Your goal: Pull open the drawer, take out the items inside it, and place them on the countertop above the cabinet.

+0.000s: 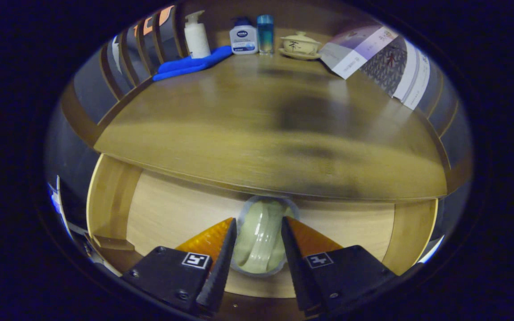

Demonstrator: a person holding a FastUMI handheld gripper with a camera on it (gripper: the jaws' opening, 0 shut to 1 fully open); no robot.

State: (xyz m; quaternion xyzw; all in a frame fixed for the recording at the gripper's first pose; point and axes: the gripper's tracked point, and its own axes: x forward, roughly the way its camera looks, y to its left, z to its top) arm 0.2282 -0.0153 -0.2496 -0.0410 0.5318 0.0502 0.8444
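One item sits between the fingers of the gripper (259,240): a pale green, ribbed roll (260,234) wrapped in a clear plastic sleeve, held above the floor of the open drawer (172,209). Both fingers look pressed against its sides, so the gripper is pinching the roll across its width. I judge the roll light and somewhat soft, likely to give a little under pressure, and its clear wrap looks slick, so a firm hold across the middle, as now, seems the safest way to carry it. No other item shows on the part of the drawer floor that can be seen to either side of the fingers; what lies right under the gripper is hidden.

Just beyond the fingertips runs the front edge of the wooden countertop (261,133), with bare wood ahead of it. Far beyond the fingers, along its back, stand a white pump bottle (196,35), a blue cloth (192,64), a white bottle with a blue cap (243,38), a slim blue bottle (265,33) and a lidded teacup on a saucer (300,45). Beyond and to the right lies a folded printed booklet (377,62).
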